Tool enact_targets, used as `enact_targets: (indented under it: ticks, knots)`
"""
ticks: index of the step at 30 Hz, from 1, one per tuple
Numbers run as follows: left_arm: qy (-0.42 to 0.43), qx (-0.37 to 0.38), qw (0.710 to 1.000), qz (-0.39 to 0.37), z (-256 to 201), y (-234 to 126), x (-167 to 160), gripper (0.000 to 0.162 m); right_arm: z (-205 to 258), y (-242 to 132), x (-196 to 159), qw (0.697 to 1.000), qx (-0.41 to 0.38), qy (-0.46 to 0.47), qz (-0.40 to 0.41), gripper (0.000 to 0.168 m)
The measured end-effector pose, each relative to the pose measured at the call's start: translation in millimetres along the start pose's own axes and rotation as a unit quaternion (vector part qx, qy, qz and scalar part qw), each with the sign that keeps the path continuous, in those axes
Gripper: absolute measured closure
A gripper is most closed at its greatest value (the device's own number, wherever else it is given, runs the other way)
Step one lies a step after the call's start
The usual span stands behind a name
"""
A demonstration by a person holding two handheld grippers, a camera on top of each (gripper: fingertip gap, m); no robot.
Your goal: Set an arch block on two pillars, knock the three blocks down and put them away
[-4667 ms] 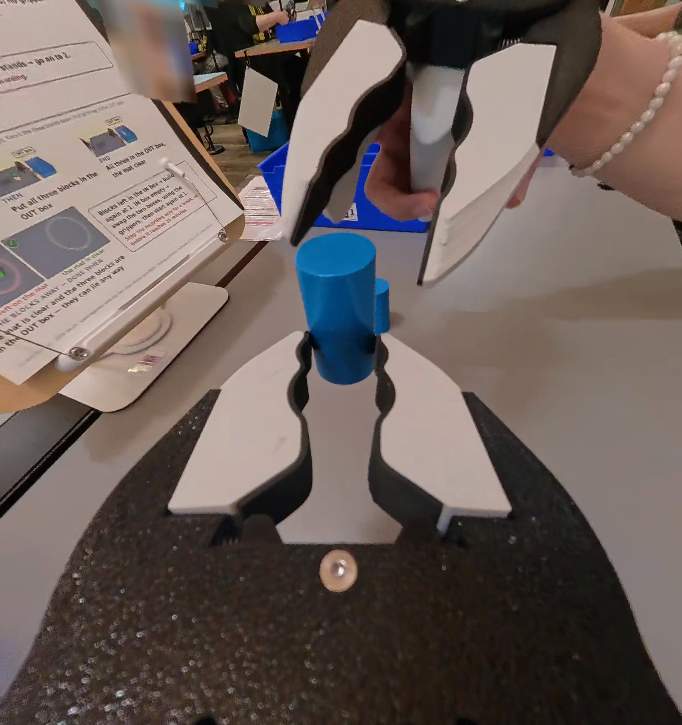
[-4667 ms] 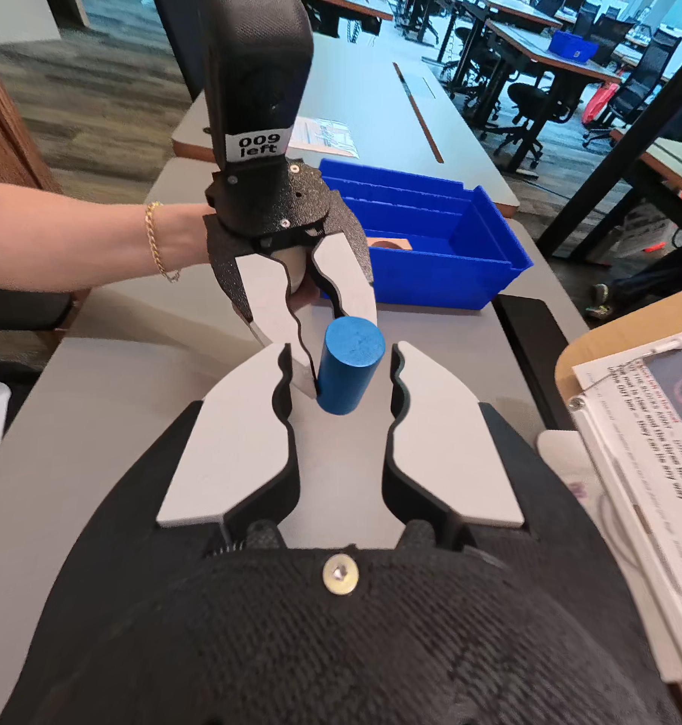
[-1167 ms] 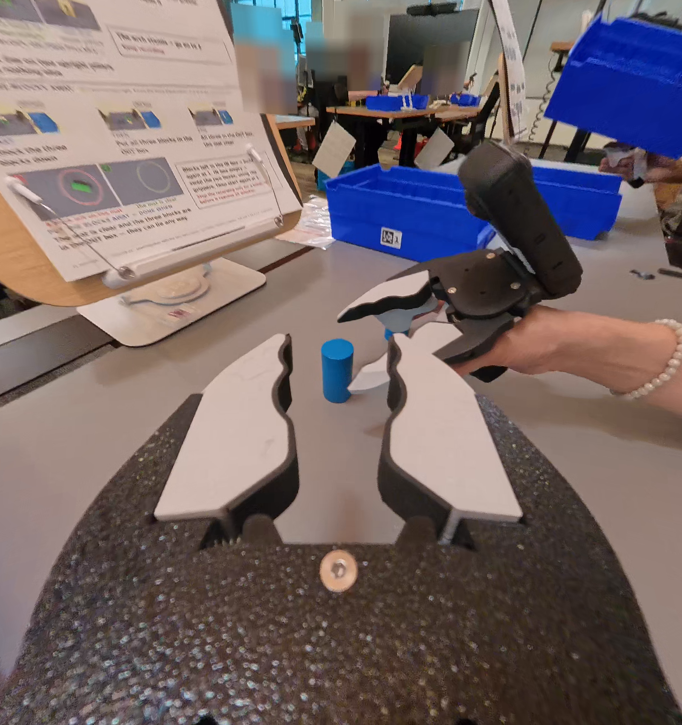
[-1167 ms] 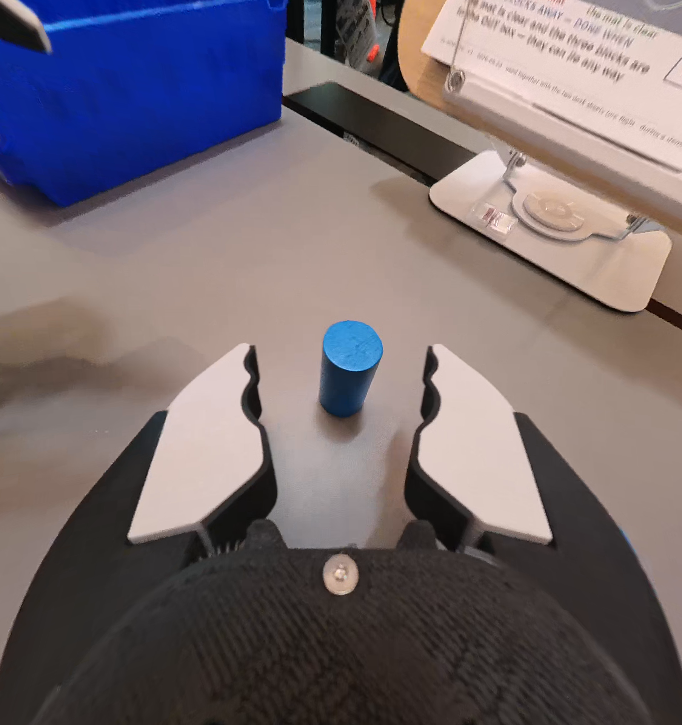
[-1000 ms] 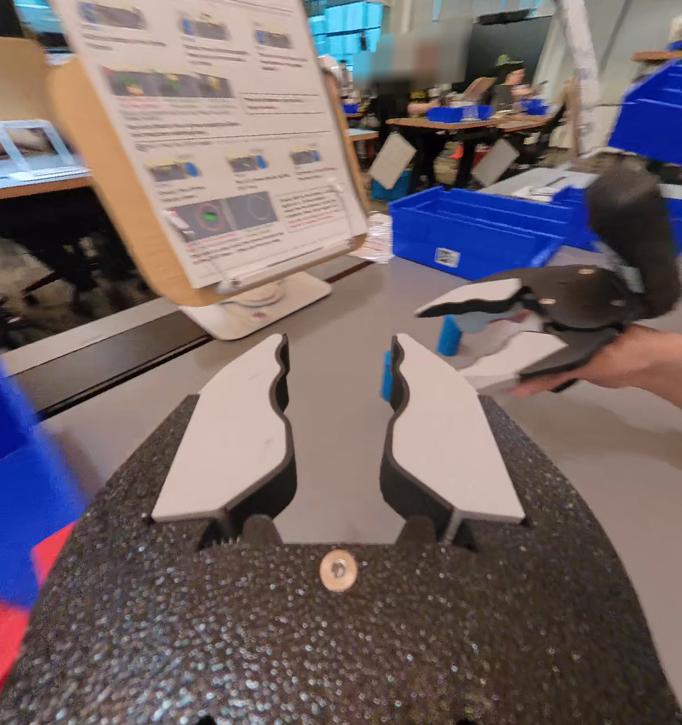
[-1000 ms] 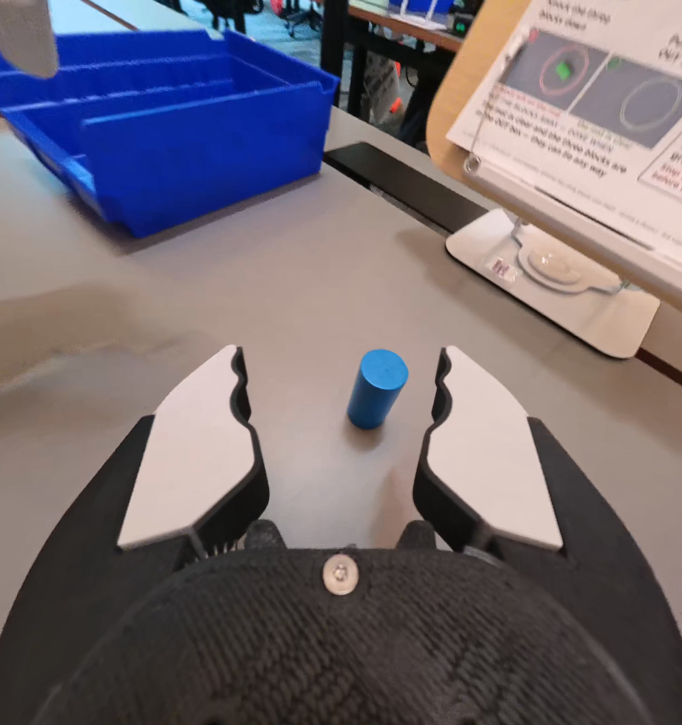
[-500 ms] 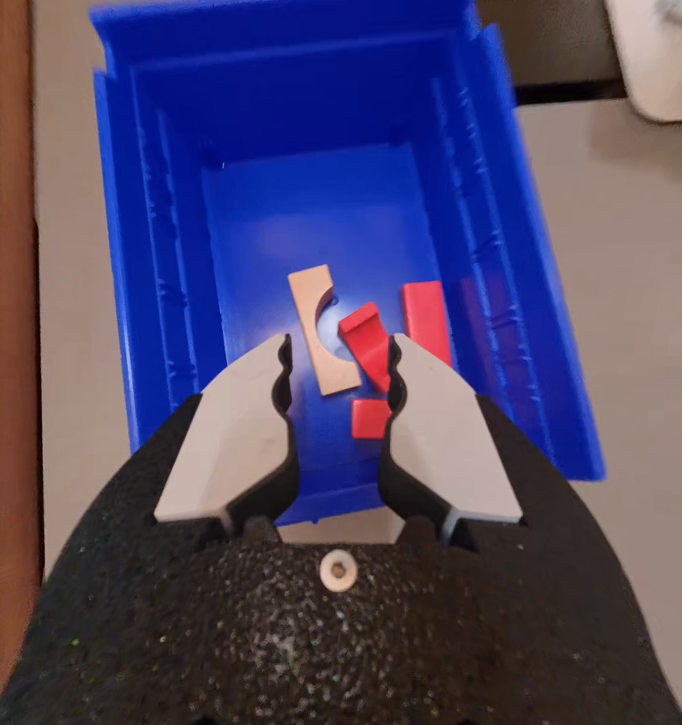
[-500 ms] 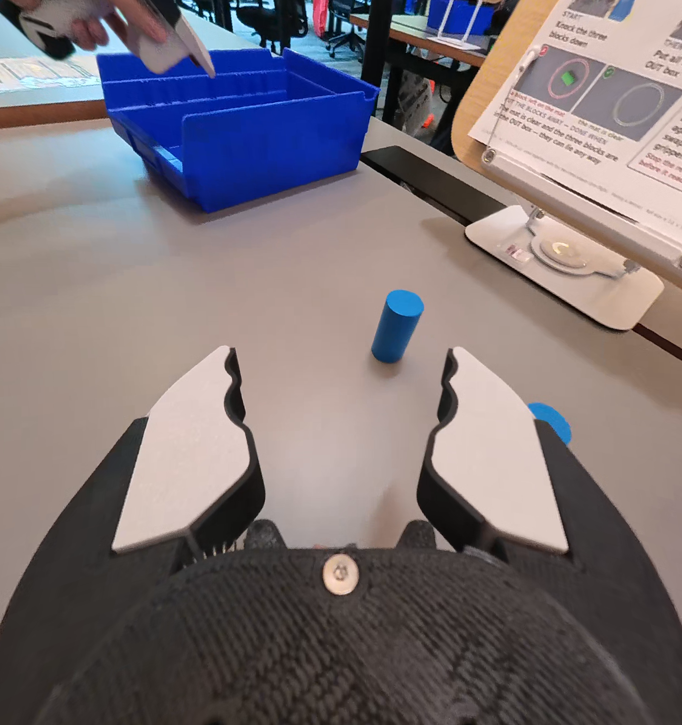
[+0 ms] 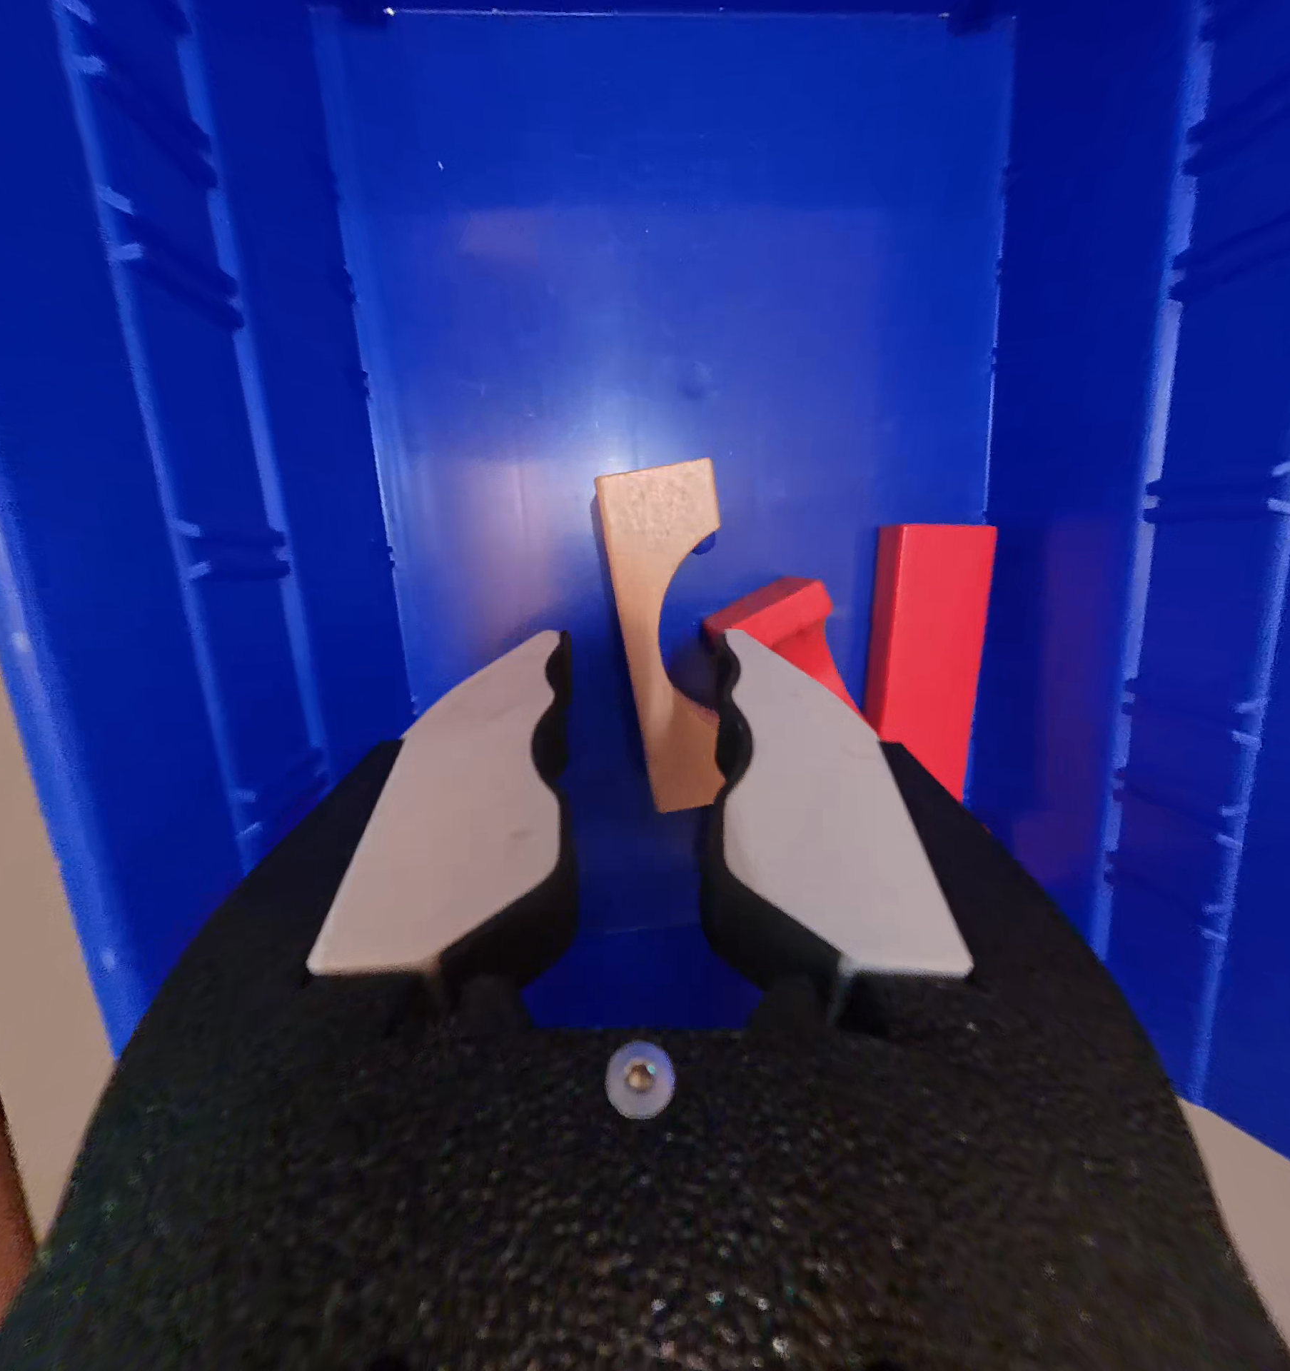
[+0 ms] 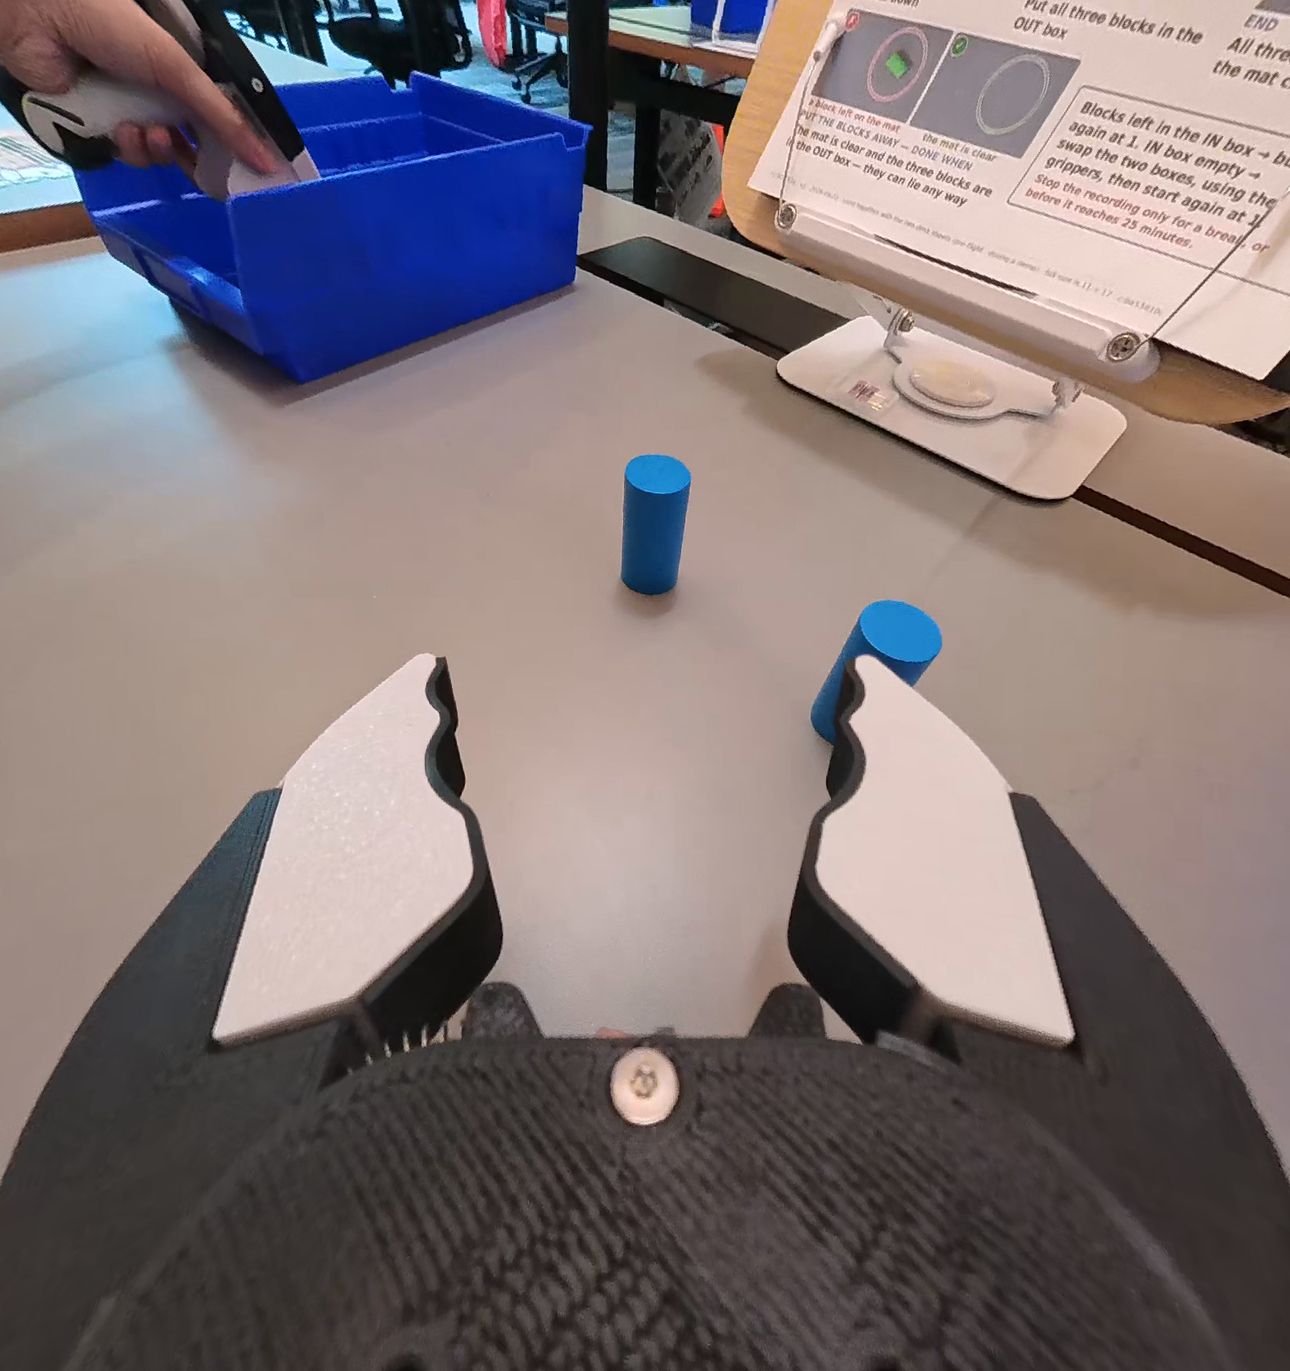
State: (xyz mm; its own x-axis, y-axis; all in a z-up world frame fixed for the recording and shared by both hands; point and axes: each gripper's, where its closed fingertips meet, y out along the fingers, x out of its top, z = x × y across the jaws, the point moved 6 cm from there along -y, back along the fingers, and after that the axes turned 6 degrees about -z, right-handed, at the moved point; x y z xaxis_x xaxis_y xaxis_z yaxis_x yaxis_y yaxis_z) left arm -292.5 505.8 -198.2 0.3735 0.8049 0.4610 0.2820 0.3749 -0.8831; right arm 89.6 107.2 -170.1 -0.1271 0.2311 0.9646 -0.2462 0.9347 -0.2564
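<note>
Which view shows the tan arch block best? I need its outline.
The left wrist view: the tan arch block lies flat in the blue bin, curved cut-out visible. In the right wrist view the bin's wall hides it.

right tool (image 10: 645, 701) gaping, 2 blue cylinders (image 10: 653, 534) ahead (both upright).

The left gripper's right finger (image 9: 812, 801) covers the lower part of the red arch block (image 9: 782, 623) and the tan arch block's (image 9: 656, 593) near corner. The right gripper's right finger (image 10: 931, 838) hides the base of the nearer blue cylinder (image 10: 886, 653). The instruction board (image 10: 1072, 133) is cut off at the top and right edges.
</note>
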Motion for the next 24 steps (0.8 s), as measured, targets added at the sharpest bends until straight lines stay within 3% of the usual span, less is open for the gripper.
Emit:
enact_targets:
  ticks: [11,13,24]
  knots:
    - [0.011,0.033,0.999,0.033,-1.0,17.9,-9.9,0.141,6.0,8.0,2.9,1.0,0.017,-0.003,-0.001,0.07]
    - [0.004,0.027,0.999,0.026,-2.3,19.4,-10.4,0.15,6.5,8.9,2.7,1.0,0.019,-0.003,0.001,0.07]
    - [0.059,0.062,0.995,-0.057,-4.8,14.1,-6.2,0.151,16.6,20.8,7.0,0.999,0.052,0.013,-0.002,0.07]
